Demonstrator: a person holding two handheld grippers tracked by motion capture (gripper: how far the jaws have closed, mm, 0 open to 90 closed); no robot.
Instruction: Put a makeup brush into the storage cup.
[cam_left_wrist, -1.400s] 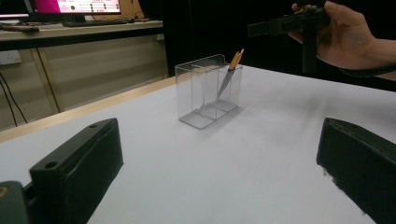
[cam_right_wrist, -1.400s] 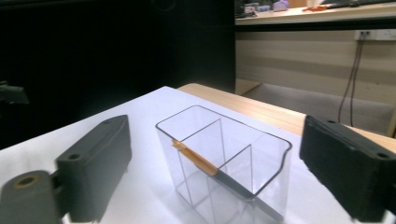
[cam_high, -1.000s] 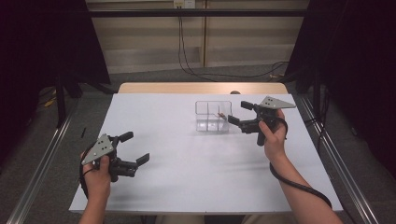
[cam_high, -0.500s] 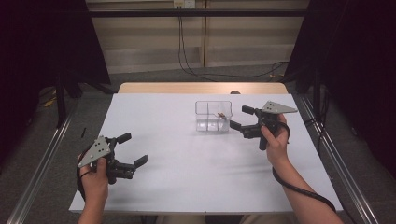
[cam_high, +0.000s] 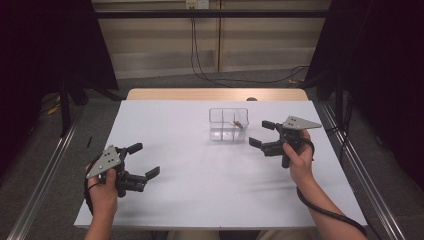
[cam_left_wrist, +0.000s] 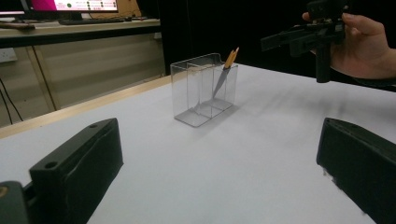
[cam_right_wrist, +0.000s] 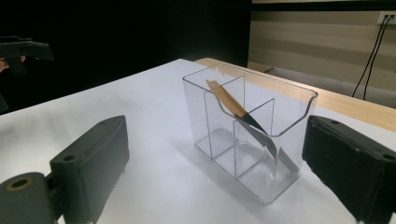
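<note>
Nearest us, the left hand-held gripper (cam_high: 142, 160) hangs low over the front-left of the white, matte counter (cam_high: 190, 200), its black blocky jaws spread wide with nothing between them. From the left gripper view those same jaws frame bare white surface, the organiser standing well beyond them.

Across on the right, the right hand-held gripper (cam_high: 261, 134) sits just beside the container, jaws gaping wide too and empty, pointed leftwards at it. A grey three-cornered plate (cam_high: 300, 122) rides on top, and a black cable (cam_high: 330, 212) trails back along the forearm.

Now the container: a clear plastic organiser box (cam_right_wrist: 250, 140), rectangular, with thin glossy walls, rounded corners and a scooped dip in the front rim. Inner dividers split it into compartments. It stands upright on the counter, right of centre and towards the far half in the high view (cam_high: 229, 125).

Inside it, one item: a slim knife with a tan wooden handle and a dark grey pointed blade (cam_right_wrist: 247, 122). It leans diagonally, blade tip down near the floor of the right-end compartment as the right gripper view shows it, handle tilted up and poking just above the rim. The other compartments look bare.

Beyond, a pale wooden strip (cam_high: 215, 94) edges the counter's far side.
</note>
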